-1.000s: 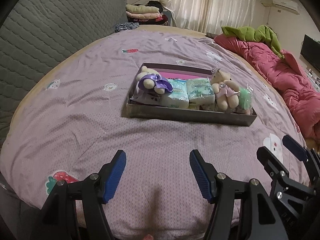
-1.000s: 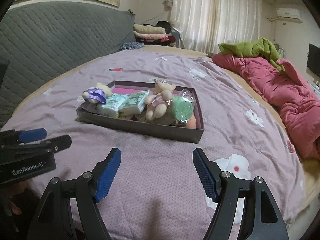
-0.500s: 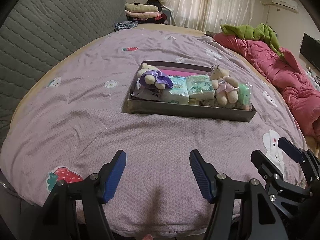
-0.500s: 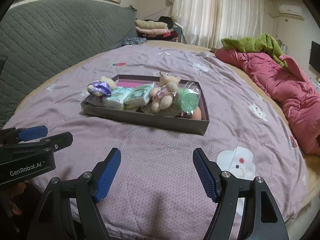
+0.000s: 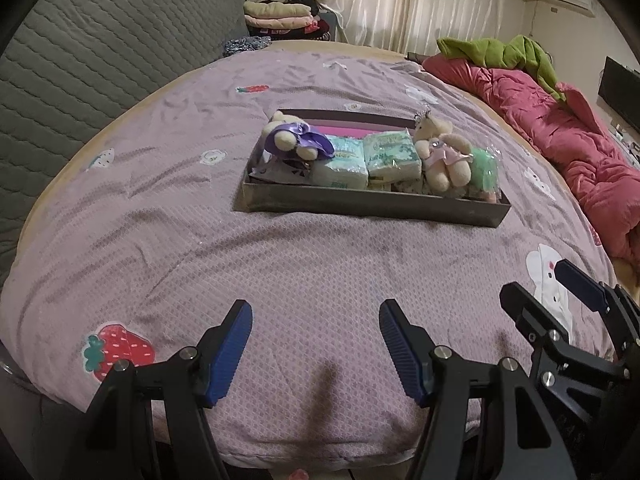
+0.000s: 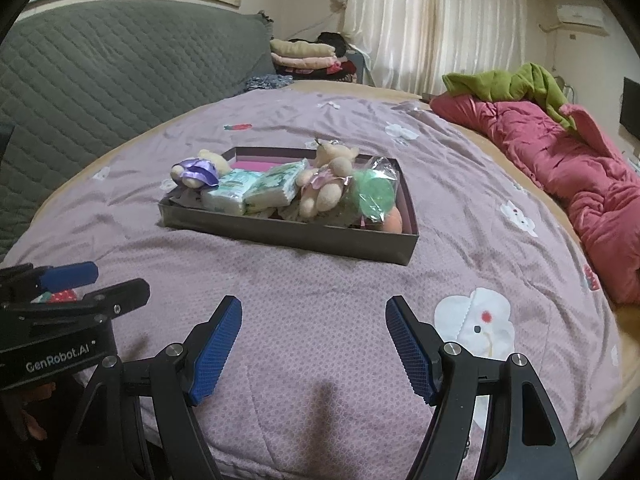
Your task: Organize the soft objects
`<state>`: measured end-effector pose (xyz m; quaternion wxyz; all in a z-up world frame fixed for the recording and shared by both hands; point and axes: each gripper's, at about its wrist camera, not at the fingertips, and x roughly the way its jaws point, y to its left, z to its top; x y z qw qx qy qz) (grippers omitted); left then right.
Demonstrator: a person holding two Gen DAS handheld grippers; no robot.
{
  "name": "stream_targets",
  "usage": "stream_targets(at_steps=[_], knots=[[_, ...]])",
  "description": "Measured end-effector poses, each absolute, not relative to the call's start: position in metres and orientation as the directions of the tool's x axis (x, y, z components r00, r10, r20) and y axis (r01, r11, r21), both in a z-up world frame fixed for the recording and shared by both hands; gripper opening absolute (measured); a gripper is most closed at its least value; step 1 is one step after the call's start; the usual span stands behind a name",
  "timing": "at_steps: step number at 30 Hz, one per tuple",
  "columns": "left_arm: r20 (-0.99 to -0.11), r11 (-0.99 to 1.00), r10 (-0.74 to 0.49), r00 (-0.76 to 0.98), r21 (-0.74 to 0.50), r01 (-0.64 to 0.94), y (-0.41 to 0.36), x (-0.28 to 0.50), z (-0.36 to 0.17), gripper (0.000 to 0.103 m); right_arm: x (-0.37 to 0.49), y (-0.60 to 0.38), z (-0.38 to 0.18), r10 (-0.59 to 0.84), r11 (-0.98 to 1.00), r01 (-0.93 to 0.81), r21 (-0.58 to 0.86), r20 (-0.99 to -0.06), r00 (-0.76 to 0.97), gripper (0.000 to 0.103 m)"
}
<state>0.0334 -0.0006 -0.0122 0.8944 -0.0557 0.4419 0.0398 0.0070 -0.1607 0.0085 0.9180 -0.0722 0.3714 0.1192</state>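
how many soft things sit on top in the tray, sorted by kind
Teddy bears: 2, the bear in the purple dress and the bear in the pink dress
Tissue packs: 2, the left pack and the right pack
Green item in clear wrap: 1
Peach-coloured item: 1
Total: 6, with more partly hidden underneath

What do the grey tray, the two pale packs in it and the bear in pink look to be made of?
Tray: stiff matte board, probably cardboard, with straight thin walls and sharp corners.
Two pale packs: glossy printed plastic film around something soft; corners look pillowy.
Bear in pink: fuzzy beige plush; its pink dress has a satin-like sheen.
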Motion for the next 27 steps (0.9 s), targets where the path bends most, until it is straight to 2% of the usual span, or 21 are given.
stream_targets(at_steps=[27], knots=[[-0.820, 0.988, 0.035, 0.571, -0.056, -0.141, 0.003, 0.038, -0.028, 0.066, 0.013, -0.163, 0.001, 0.170, 0.961, -0.273, -0.034, -0.708, 0.686, 0.076]])
